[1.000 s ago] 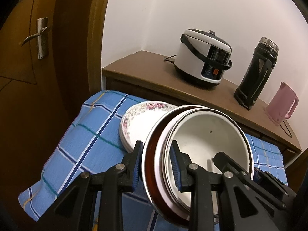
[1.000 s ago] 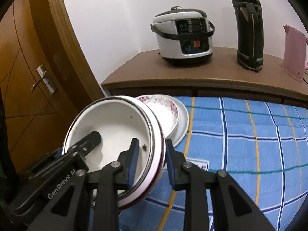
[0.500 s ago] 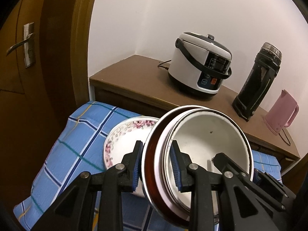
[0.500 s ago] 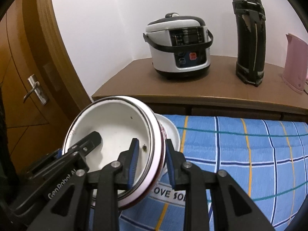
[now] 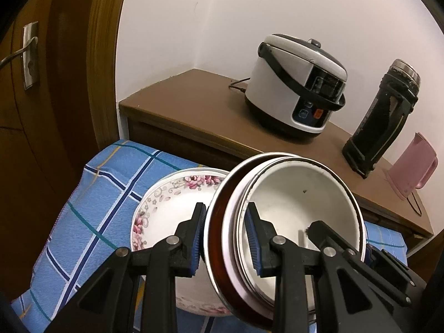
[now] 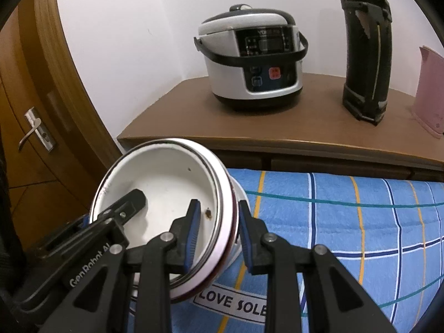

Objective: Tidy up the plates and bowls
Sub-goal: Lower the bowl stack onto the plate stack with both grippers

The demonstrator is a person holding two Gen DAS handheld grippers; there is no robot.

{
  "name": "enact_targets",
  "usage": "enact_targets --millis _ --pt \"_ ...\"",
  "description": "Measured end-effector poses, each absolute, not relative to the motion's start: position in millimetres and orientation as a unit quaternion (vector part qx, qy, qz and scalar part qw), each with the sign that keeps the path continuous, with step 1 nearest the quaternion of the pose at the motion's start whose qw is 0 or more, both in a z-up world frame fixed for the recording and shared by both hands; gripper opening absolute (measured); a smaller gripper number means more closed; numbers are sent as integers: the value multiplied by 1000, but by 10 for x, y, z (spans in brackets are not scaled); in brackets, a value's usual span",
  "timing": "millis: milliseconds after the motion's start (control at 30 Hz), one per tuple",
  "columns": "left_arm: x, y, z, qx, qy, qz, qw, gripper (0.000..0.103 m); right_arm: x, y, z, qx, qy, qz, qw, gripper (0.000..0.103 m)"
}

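Both grippers hold one nested stack of bowls: a white enamel bowl inside a pink-rimmed one and a dark red outer one. My left gripper is shut on the stack's left rim. My right gripper is shut on the stack's right rim. The stack is tilted and held above a floral plate stack on the blue checked cloth. In the right wrist view the plates are almost hidden behind the bowls.
A blue checked tablecloth covers the table. Behind it a brown sideboard carries a rice cooker, a black thermos and a pink kettle. A wooden door with handle is at the left.
Both grippers have carried the bowl stack forward and left, so it now hangs over the floral plates. The grip on both rims is unchanged.
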State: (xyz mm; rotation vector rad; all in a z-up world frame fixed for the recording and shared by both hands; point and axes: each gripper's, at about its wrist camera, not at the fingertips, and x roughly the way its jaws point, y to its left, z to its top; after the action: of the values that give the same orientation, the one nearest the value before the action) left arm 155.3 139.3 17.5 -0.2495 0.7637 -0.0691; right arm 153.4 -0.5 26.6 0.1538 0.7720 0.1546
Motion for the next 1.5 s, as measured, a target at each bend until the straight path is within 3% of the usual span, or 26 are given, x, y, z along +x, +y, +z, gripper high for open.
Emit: enact_targets --millis 1500 --pt "1815 1532 -145 -159 415 -17 896 31 1905 191 42 31 438 79 895 27"
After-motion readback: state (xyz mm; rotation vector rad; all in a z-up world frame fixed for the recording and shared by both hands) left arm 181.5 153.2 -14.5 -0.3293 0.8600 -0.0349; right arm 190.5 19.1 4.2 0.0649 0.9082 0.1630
